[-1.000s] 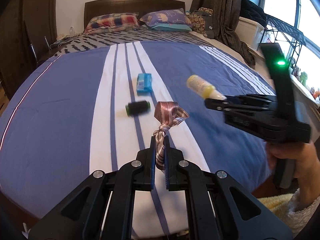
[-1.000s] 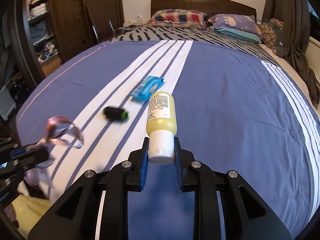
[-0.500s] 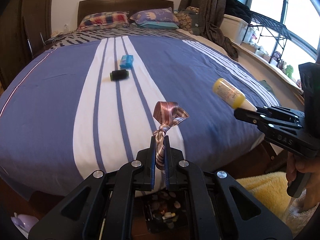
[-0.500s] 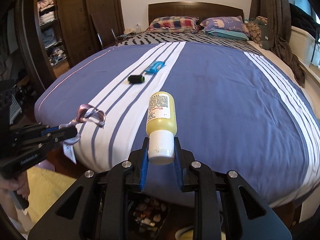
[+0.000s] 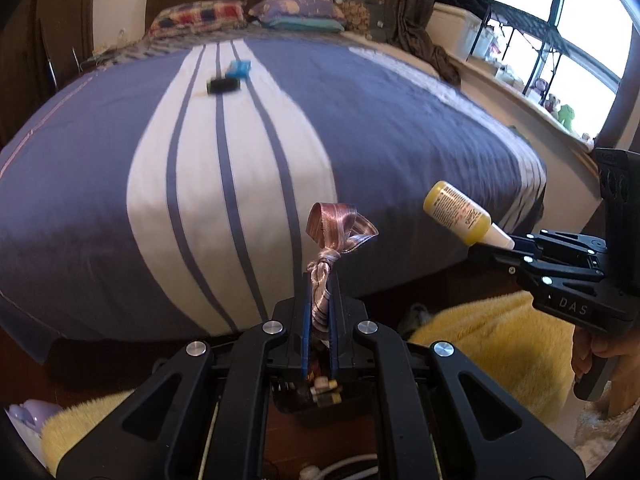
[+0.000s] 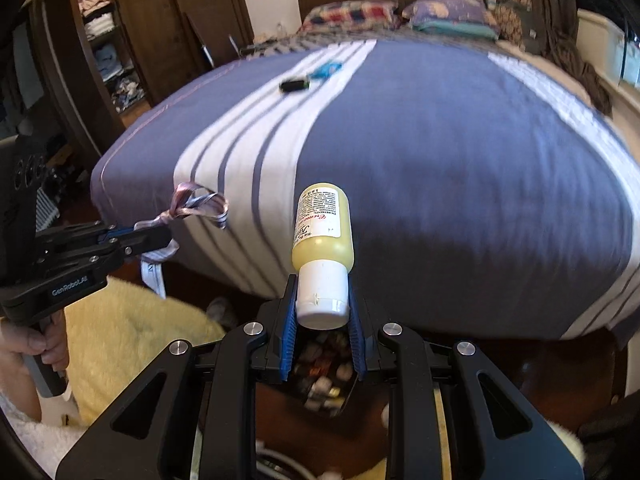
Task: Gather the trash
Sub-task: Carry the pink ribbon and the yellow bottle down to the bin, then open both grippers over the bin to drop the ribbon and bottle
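- Bed with a blue cover and broad white stripes (image 5: 240,184) fills the upper part of both views; its foot edge lies just beyond both tools.
- Two loose items lie on the white stripes, far up the bed: a small black cylinder with a green end (image 5: 222,85) and, just beside it, a flat blue wrapped packet (image 5: 238,69).
- Pillows sit at the dark headboard; a dark garment (image 5: 424,54) is draped at the bed's window side.
- Fluffy yellow rug (image 5: 496,344) lies on the floor at the bed's foot.
- A dark open container holding mixed small objects (image 6: 320,376) sits on the floor directly below both tools; contents are blurred.
- Left tongs (image 5: 320,312): clenched on a pink-mauve satin ribbon tied in a bow (image 5: 338,228), loops standing above the fingertips, off the bed.
- Right tongs (image 6: 322,312): clenched on the white cap of a small yellow plastic bottle with a printed label (image 6: 322,224), held clear of the bed.
- A hand (image 6: 36,344) grips the left tool's handle.
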`<action>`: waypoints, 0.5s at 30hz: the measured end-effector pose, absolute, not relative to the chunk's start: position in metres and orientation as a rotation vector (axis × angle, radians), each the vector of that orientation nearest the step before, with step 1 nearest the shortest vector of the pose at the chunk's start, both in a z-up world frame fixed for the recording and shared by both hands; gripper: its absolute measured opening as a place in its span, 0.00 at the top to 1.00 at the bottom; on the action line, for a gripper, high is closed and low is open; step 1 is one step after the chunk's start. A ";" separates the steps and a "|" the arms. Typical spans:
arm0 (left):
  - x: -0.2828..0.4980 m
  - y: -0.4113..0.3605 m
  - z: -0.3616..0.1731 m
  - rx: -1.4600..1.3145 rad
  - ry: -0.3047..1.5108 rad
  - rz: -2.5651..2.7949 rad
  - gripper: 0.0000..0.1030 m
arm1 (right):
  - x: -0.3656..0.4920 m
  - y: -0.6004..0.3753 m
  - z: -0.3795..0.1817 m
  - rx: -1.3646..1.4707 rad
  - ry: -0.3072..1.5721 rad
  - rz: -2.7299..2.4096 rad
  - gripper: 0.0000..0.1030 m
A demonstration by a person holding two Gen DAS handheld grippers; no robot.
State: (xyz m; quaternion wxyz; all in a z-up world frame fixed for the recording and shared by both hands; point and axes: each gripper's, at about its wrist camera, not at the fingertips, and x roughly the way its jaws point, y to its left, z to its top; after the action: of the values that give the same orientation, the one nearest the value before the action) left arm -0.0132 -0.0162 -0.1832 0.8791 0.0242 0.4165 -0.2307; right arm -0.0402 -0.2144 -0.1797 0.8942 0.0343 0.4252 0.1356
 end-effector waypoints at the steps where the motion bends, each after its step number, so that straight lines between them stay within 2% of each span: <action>1: -0.015 -0.016 -0.191 0.053 0.884 -0.481 0.94 | -0.042 -0.212 -0.188 0.073 0.901 0.286 0.77; 15: 0.008 -0.029 -0.323 0.084 1.185 -0.484 0.94 | -0.026 -0.187 -0.304 0.077 1.192 0.301 0.77</action>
State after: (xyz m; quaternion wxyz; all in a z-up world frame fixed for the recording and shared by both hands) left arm 0.0082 -0.0294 -0.3229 0.8012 0.0394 0.5528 -0.2256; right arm -0.0258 -0.1870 -0.3038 0.8162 0.0360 0.5591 0.1413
